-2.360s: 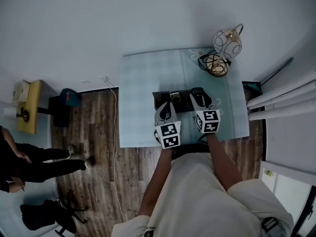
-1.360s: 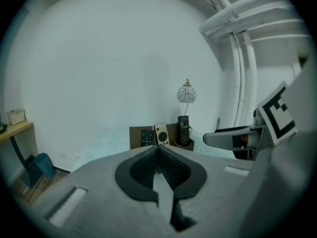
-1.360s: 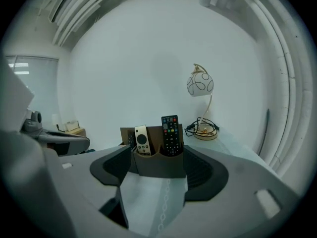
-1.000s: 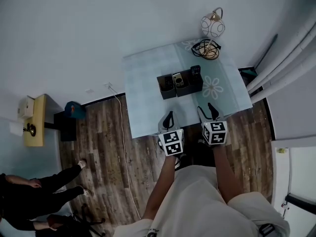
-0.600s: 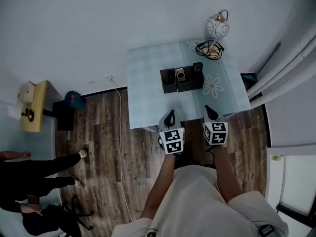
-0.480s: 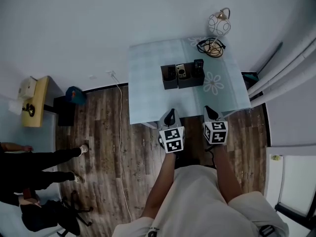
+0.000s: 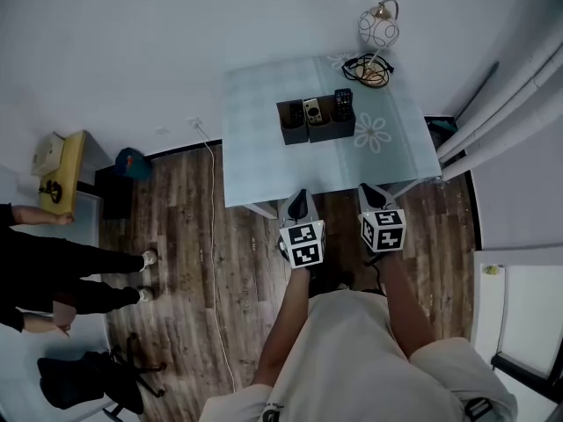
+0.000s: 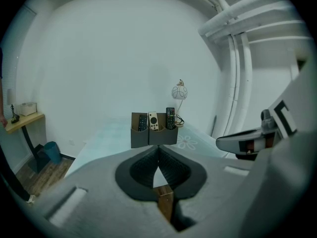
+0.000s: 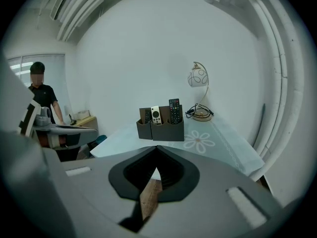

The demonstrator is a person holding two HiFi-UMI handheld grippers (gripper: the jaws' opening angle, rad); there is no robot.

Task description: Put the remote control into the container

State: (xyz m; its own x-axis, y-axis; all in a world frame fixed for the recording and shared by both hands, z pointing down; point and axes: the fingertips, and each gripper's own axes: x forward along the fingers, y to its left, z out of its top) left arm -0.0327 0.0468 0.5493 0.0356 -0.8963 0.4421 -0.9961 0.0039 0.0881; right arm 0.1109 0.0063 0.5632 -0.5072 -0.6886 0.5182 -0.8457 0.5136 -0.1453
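the person wears a pale cream short-sleeved shirt (image 7: 352,359). the left hand-held gripper (image 7: 299,199) and the right hand-held gripper (image 7: 368,190) have smooth grey moulded shells with black ribbed lining round the jaws. each carries a white cube (image 7: 303,243) printed with black square markers.

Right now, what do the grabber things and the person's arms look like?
The left gripper and right gripper are grey, with pointed tongs lined in black ridged pads. Each carries a white cube with black square markers. The person wears a pale cream short-sleeved shirt.
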